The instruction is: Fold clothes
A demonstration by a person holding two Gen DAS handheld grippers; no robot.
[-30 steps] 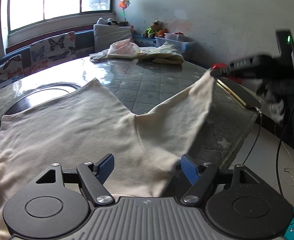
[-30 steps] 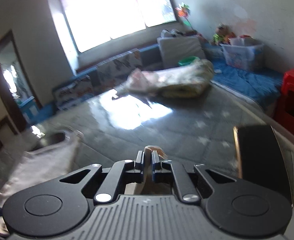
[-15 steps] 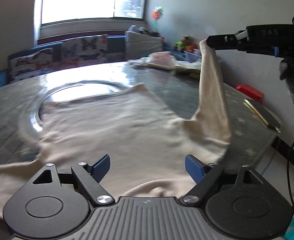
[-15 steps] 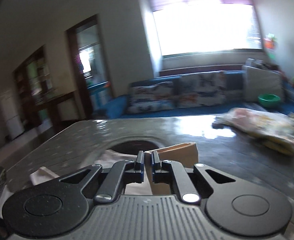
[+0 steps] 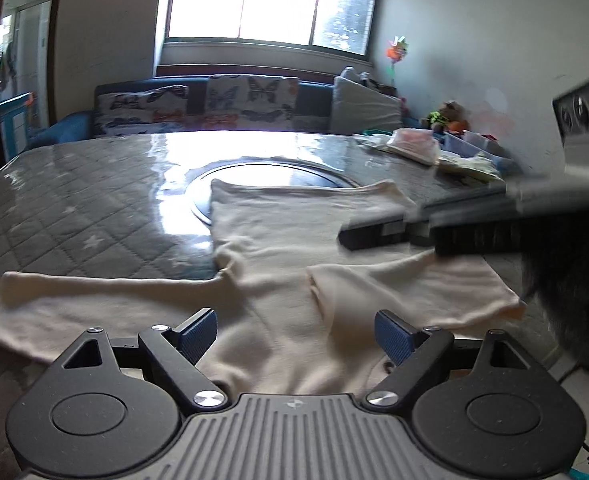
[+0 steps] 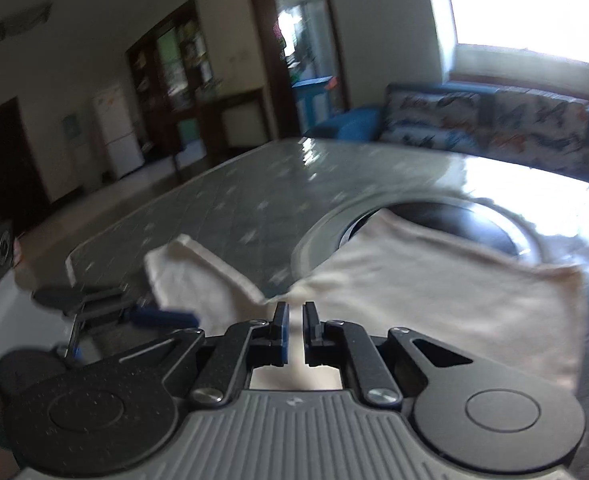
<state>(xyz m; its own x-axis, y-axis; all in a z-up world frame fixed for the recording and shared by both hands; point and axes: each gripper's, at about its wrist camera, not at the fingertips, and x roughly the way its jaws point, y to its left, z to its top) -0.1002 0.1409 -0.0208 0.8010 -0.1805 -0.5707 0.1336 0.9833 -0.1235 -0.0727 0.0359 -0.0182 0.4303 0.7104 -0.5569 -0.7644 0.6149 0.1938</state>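
I see the cream long-sleeved shirt (image 5: 294, 240) lying flat on the quilted grey counter (image 5: 74, 216), one sleeve folded across its body. My left hand-held gripper (image 5: 296, 330) hovers over the collar end, jaws wide apart. My right hand-held gripper (image 6: 293, 320) shows a narrow gap, clamping nothing.
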